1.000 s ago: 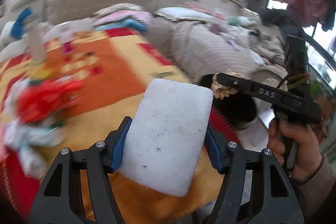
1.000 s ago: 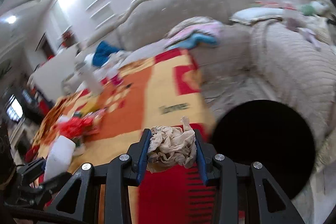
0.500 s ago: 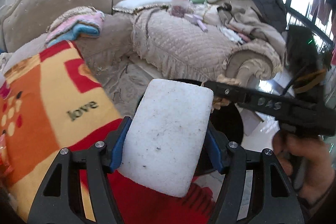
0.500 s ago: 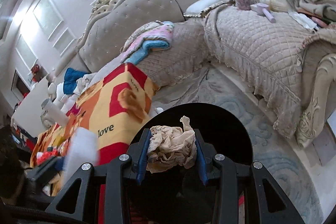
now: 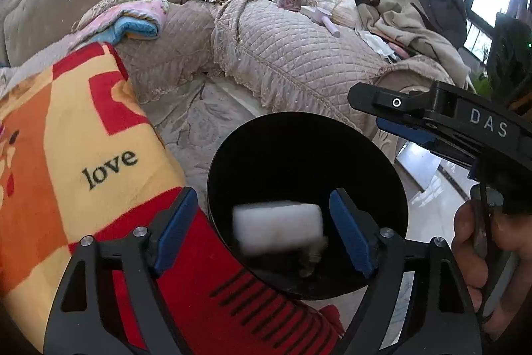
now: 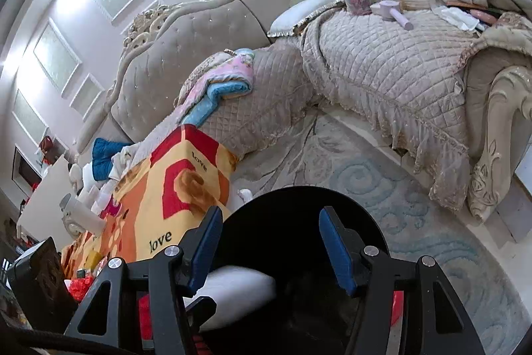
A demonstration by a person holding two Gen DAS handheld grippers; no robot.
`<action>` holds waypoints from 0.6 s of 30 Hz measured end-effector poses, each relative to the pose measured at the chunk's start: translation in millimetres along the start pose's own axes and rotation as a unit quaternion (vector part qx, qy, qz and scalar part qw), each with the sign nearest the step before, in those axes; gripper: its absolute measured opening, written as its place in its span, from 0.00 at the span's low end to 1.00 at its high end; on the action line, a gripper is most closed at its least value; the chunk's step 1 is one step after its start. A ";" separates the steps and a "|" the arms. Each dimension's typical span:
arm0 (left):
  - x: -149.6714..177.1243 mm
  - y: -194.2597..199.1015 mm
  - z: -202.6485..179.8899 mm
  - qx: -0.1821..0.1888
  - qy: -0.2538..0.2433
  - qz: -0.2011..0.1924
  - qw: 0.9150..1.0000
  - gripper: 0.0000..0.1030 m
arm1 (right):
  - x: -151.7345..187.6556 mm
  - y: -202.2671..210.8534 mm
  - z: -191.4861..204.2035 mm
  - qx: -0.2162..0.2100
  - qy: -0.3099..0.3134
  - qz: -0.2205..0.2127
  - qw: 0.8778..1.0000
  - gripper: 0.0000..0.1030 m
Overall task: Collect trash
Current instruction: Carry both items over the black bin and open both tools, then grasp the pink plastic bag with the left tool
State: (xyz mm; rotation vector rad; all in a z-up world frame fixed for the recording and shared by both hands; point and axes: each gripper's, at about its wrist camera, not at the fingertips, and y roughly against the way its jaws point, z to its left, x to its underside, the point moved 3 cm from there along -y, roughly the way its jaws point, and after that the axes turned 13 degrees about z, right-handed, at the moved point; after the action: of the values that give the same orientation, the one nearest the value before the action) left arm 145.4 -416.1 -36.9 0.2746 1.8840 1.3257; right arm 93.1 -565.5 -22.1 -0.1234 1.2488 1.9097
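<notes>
A round black trash bin (image 5: pixel 299 155) stands on the floor beside the blanket-covered table; it also shows in the right wrist view (image 6: pixel 299 222). My left gripper (image 5: pixel 262 232) is open above the bin. A white foam block (image 5: pixel 277 227), blurred, is inside the bin mouth below it, free of the pads; it also shows in the right wrist view (image 6: pixel 239 286). A crumpled beige scrap (image 5: pixel 314 258) lies in the bin under the block. My right gripper (image 6: pixel 271 248) is open and empty over the bin; it also appears at the right of the left wrist view (image 5: pixel 399 115).
A red, orange and yellow "love" blanket (image 5: pixel 83 155) covers the table at the left. A quilted beige sofa (image 5: pixel 299 55) with clothes and clutter runs behind the bin. A pale patterned rug (image 6: pixel 415 205) lies under the bin. More litter (image 6: pixel 79 285) sits on the table.
Both grippers opened over the bin. The white foam block left the left gripper and the crumpled beige scrap left the right gripper; both now sit in the bin.
</notes>
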 end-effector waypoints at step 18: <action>112.1 125.9 88.9 -0.102 0.147 -0.043 0.983 0.79 | 46.0 -7.2 113.5 0.116 0.167 -0.012 0.979 0.72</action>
State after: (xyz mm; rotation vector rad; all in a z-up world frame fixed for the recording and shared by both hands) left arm 102.3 -235.6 6.5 -0.1138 1.9522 1.5534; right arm 106.4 -447.0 7.2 -0.3453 1.6774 1.7544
